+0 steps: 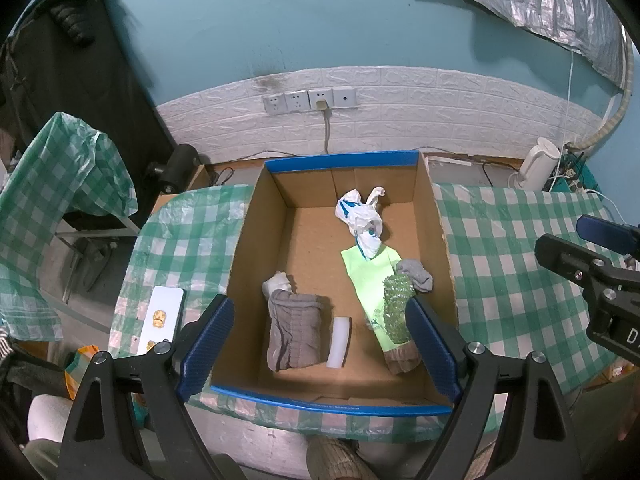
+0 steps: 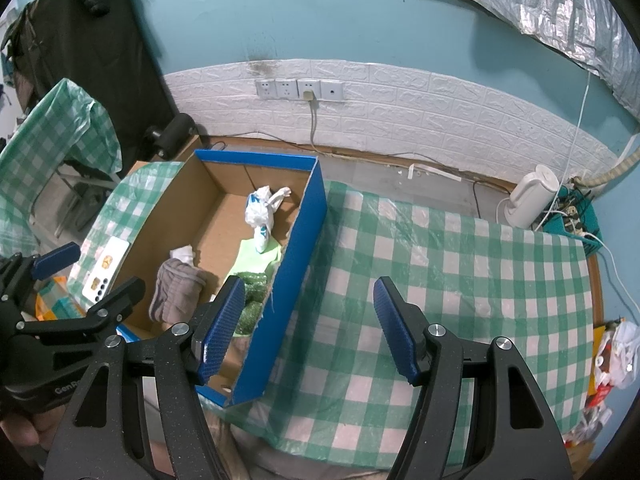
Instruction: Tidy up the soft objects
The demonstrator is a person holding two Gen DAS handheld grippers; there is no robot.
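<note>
Socks, a knotted plastic bag and green bubble wrap lie inside the cardboard box, all light and limp, best pinched mid-bundle; both tools, left and right, hang open and empty.

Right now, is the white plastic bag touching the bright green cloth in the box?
Touching. The left wrist view shows the white plastic bag's lower end lying on top of the green cloth's far edge, with no cardboard showing between them.
</note>
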